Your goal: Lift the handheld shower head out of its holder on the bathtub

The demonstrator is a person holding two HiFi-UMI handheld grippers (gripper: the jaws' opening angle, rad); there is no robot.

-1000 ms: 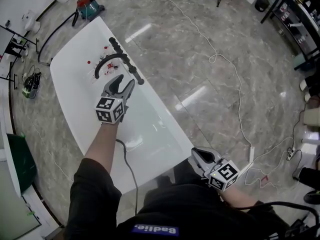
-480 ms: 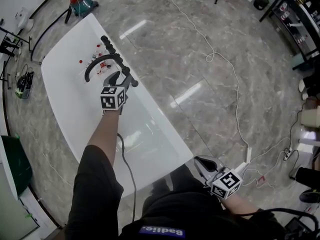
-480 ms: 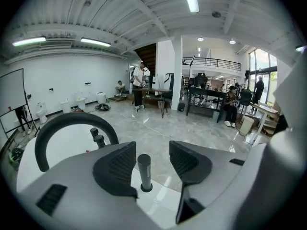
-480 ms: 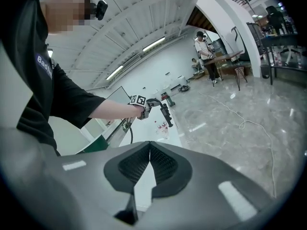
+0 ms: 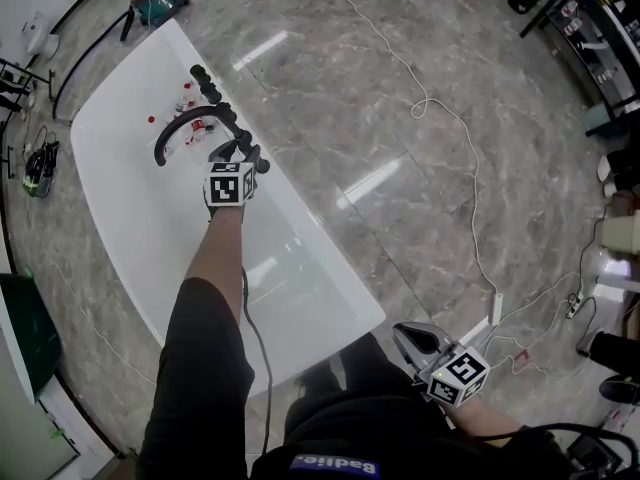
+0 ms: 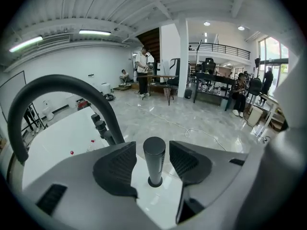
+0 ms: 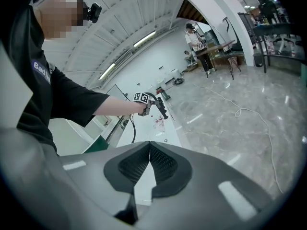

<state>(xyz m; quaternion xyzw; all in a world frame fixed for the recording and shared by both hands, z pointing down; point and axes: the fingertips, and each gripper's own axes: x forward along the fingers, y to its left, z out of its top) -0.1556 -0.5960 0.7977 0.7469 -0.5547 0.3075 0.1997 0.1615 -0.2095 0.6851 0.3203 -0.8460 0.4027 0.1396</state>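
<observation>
Left gripper's jaws gape around the upright dark matte cylindrical shower head; right gripper's are closed, empty. It looks stiff and slick, so clamp mid-barrel.

Shower head upright on bathtub rim, between left tongs, spout behind

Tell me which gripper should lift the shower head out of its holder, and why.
Left. The left gripper is at the tub's rim, jaws apart on either side of the upright shower head. The right gripper is shut, low by the person's body, far from it.
</observation>
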